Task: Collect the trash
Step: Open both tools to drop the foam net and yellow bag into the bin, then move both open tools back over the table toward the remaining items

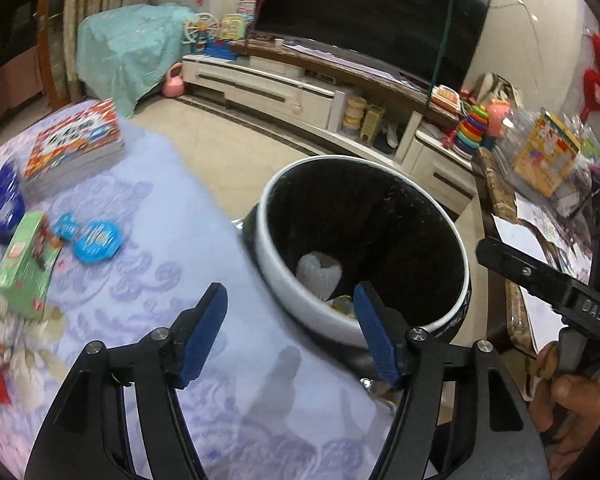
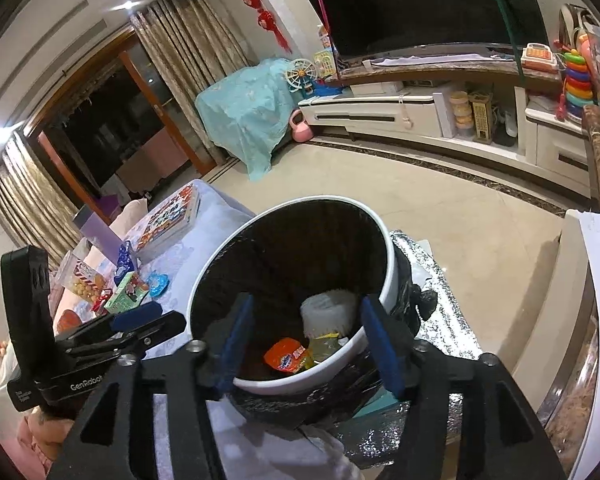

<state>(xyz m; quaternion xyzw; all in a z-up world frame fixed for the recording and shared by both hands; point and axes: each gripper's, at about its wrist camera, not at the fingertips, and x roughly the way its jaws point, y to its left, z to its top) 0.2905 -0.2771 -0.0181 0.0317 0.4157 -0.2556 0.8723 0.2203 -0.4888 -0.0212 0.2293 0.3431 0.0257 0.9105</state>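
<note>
Lavender patterned tablecloth [image 1: 204, 240] covers the work surface nearest both cameras; left gripper [image 1: 290, 328] hangs over its edge with blue pads parted and nothing between them, one pad over the cloth, the other at the bin's near rim; right gripper [image 2: 306, 340] stands open directly above the bin's mouth, empty, its pads clear of the contents. White-rimmed bin [image 2: 388, 276], lined with a black bag, sits just beside the table; inside lie a white crumpled tissue [image 2: 328, 312], an orange wrapper [image 2: 286, 356] and a yellowish wrapper [image 2: 324, 346], all at the bottom towards 6 o'clock. Silver foil sheet [image 2: 448, 320] lies under the bin at 3 o'clock. On the cloth, at 9 o'clock in the left wrist view: a green carton [image 1: 26, 264], a blue round packet [image 1: 96, 240] just beside it, crumpled wrappers [image 1: 28, 344] near the frame edge; further back at 10 o'clock, a stack of books [image 1: 74, 146]. Beige tiled floor [image 2: 440, 208] extends beyond; a teal-draped object [image 2: 244, 108] stands at 11 o'clock with a pink kettlebell [image 2: 300, 128] beside it; a white cabinet [image 2: 380, 114] and dark television [image 2: 420, 4] occupy 12 to 1 o'clock; a stacking-ring toy [image 2: 578, 84] stands at 2 o'clock.
</note>
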